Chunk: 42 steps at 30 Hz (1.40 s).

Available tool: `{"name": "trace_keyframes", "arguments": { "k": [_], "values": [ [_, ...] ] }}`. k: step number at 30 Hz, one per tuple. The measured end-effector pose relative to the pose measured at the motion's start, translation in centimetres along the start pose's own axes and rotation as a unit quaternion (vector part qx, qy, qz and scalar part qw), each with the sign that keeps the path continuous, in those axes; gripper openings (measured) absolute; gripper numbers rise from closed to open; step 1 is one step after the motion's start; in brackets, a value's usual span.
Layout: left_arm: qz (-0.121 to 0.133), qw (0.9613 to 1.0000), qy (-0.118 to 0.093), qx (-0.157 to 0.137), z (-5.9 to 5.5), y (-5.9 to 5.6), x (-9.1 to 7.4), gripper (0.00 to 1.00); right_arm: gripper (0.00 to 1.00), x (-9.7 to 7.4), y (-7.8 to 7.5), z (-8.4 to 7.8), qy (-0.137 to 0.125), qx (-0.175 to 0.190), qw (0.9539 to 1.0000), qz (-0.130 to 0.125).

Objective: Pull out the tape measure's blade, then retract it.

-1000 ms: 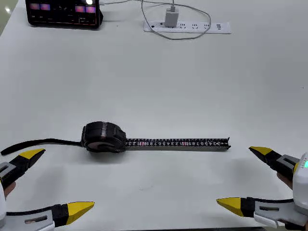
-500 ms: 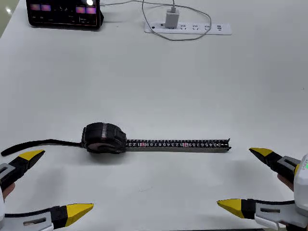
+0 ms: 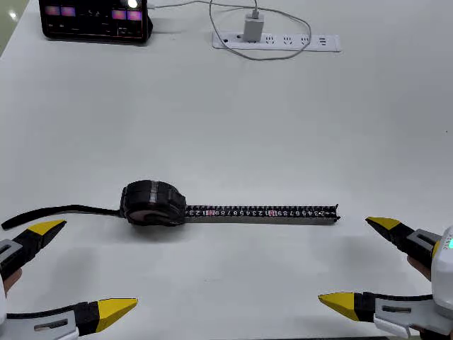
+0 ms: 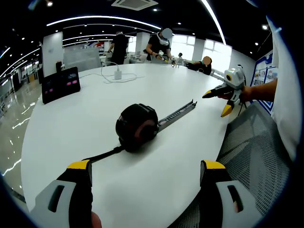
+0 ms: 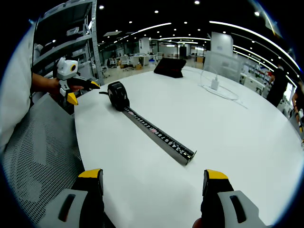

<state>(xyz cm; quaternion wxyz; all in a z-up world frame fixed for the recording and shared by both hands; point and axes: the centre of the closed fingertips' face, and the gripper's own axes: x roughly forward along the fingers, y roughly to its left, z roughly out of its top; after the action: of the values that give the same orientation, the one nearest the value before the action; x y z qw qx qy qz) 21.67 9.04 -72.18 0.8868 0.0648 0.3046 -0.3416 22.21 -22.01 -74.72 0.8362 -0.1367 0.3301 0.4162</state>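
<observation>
1. The tape measure case (image 3: pixel 152 203) is black, with a round reddish-pink face on its side.
2. The blade (image 3: pixel 262 212) is dark, patterned with small white numerals and a few red marks.
3. The strap (image 3: pixel 56 211) on the case's other side is black.
4. The left tool (image 3: pixel 88 265) and right tool (image 3: pixel 355 261) have yellow tips, black behind them, then white bodies.
5. The surface (image 3: pixel 248 127) is plain white.
6. Beyond the case, the power strip (image 3: pixel 283 40) is white and the screen (image 3: pixel 95 20) is black with pink and purple patches.
</observation>
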Motion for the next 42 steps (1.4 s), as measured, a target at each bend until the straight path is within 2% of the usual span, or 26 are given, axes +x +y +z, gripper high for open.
{"name": "trace_keyframes", "arguments": {
  "k": [26,28,42],
  "values": [
    [-0.001,1.0,-0.003,-0.003,0.9,-0.2,0.9,0.9,0.85,0.1,-0.4,0.3,-0.002,-0.004,1.0,0.001],
    [-0.006,1.0,-0.001,-0.007,1.0,-0.4,1.1,0.86,0.85,0.1,-0.6,0.4,-0.002,-0.005,1.0,0.001],
    [-0.004,0.9999,-0.001,-0.009,2.0,-0.7,3.3,0.88,0.85,0.4,-1.4,0.4,-0.001,-0.007,1.0,0.003]
  ]
}}
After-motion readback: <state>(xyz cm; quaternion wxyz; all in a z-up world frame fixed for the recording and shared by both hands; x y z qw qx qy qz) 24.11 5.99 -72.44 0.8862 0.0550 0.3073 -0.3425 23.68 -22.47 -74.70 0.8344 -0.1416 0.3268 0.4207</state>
